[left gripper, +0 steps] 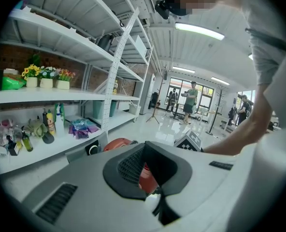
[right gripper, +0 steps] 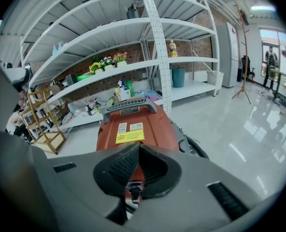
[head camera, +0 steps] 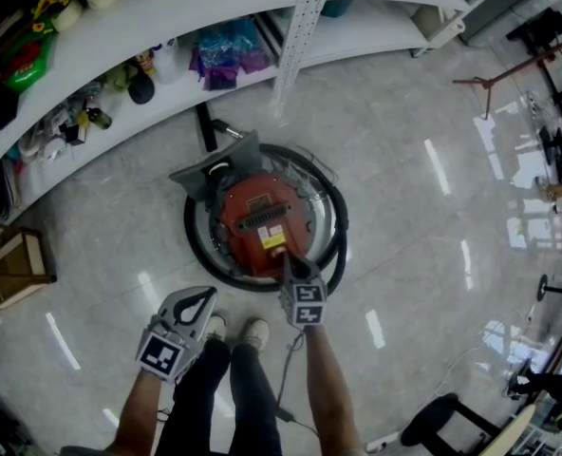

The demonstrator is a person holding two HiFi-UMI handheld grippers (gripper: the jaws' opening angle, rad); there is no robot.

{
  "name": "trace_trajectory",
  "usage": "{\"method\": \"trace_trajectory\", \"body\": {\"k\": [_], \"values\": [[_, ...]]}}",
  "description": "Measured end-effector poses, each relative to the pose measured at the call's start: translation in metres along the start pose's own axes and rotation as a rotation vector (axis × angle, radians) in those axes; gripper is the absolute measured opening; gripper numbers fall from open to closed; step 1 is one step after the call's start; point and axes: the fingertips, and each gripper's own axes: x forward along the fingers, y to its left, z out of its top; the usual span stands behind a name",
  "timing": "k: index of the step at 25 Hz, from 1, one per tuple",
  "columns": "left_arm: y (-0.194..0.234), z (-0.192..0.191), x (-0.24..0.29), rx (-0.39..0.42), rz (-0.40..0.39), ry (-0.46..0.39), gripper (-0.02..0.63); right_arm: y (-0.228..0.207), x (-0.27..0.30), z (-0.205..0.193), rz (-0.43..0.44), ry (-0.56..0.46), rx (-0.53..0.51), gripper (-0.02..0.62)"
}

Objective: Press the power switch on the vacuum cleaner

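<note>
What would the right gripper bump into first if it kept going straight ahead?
Most likely the red, rounded plastic vacuum cleaner, just by its yellow sticker. The right gripper has its jaws shut and looks nearly on it, though depth is unclear.

Red-orange vacuum cleaner (head camera: 262, 221) with a yellow label (head camera: 273, 239), dark grey handle (right gripper: 148, 104) and black hose (head camera: 338, 240), on a pale grey, glossy floor (head camera: 414, 207). The left gripper (head camera: 203, 302) and right gripper (head camera: 287, 262) are grey, with black ribbed pads (right gripper: 121, 168) and black-and-white square markers (head camera: 308, 304). White shelves (head camera: 167, 12) show yellow flowers (left gripper: 32, 71) and purple packets (head camera: 219, 60).
</note>
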Motion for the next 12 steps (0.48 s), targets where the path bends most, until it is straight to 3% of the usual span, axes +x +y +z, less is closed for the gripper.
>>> {"method": "trace_trajectory", "body": {"k": [12], "values": [[-0.017,0.035,-0.008,0.019,-0.004,-0.014,0.006,0.003,-0.031,0.023,0.003,-0.027,0.009,0.012]]}}
